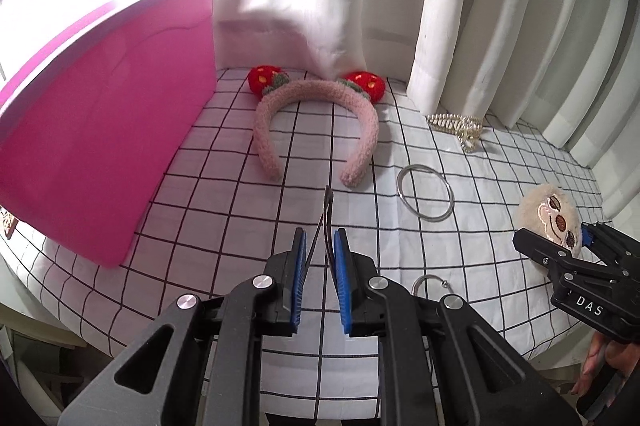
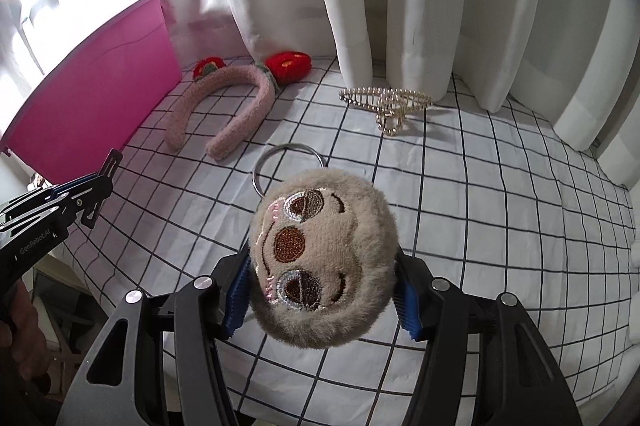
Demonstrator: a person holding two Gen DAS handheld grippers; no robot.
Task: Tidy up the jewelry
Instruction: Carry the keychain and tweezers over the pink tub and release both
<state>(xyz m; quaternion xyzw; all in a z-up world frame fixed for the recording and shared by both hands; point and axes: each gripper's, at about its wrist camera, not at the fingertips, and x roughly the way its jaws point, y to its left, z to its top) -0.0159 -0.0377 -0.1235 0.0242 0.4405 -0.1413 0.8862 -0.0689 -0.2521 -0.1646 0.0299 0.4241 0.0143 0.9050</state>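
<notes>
My left gripper (image 1: 320, 238) is shut on a thin black hair clip (image 1: 327, 214), which sticks up past the blue pads above the checked cloth. From the right wrist view, that gripper (image 2: 100, 186) and the clip (image 2: 113, 161) are at the left edge. My right gripper (image 2: 320, 266) is shut on a beige plush face charm (image 2: 320, 258), lifted off the cloth. The left wrist view has this charm (image 1: 548, 210) in the right gripper (image 1: 568, 238) at the far right. A pink box (image 1: 100, 146) stands at the left.
A fluffy pink headband (image 1: 316, 106) with red strawberries lies at the back by the white curtain. A pearl claw clip (image 1: 456, 126) and a large silver ring (image 1: 400, 186) lie to its right. A small ring (image 1: 430, 277) lies on the checked cloth (image 1: 240, 194) by my left fingers.
</notes>
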